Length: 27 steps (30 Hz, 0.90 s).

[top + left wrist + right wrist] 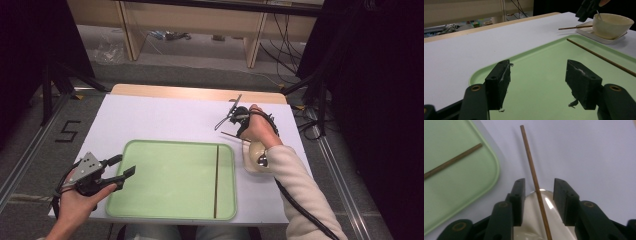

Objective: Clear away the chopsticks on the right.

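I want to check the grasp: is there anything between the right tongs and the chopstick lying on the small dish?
Nothing visible is in the way. The chopstick already lies in the gap of the right tongs, whose pads do not touch it. It rests across the white dish, beside the green tray.

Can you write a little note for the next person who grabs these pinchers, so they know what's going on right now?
Right gripper: jaws open, astride the loose chopstick without pressing it. That chopstick lies partly on the white dish and partly on the table, beside the bowl.
Left gripper: open, empty, at the green tray's left edge.
Done: one chopstick lies on the tray, near its right side.
Left: probably close on the loose chopstick and lay it beside the first. The bowl, with a utensil in it, may follow.
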Each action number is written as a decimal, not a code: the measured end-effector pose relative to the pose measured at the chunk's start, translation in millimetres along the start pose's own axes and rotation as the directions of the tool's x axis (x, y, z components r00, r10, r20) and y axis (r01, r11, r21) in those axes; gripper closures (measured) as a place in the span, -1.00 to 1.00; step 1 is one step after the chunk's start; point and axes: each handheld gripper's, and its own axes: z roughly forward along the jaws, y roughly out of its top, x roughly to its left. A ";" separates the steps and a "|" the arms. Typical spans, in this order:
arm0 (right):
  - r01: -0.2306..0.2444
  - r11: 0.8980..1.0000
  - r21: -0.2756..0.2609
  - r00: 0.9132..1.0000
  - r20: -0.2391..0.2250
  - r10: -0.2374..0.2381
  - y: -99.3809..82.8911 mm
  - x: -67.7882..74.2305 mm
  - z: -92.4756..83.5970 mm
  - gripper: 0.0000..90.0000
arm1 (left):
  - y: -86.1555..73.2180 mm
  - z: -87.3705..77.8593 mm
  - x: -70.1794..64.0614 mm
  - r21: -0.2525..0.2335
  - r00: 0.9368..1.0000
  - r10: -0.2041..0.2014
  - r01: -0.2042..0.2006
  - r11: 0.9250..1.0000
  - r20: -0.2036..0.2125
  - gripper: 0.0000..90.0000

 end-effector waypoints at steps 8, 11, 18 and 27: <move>0.040 0.997 0.073 0.999 -0.009 -0.040 7.7 -1.0 22.3 0.53 | -0.9 0.9 0.2 0.002 1.000 -0.005 0.005 1.000 0.003 -0.19; 0.032 0.997 0.077 0.999 -0.009 -0.031 7.1 -5.2 26.8 0.57 | -0.9 2.3 2.2 -0.006 1.000 0.020 -0.020 1.000 0.016 -0.19; 0.033 0.997 0.069 0.999 -0.015 -0.032 7.1 -6.4 30.6 0.60 | -0.9 1.7 1.1 0.003 1.000 0.014 -0.014 1.000 0.010 -0.19; 0.071 0.994 0.088 0.997 -0.013 -0.070 9.6 -6.5 36.3 0.75 | -1.0 1.5 1.6 0.004 1.000 0.015 -0.016 1.000 0.010 -0.19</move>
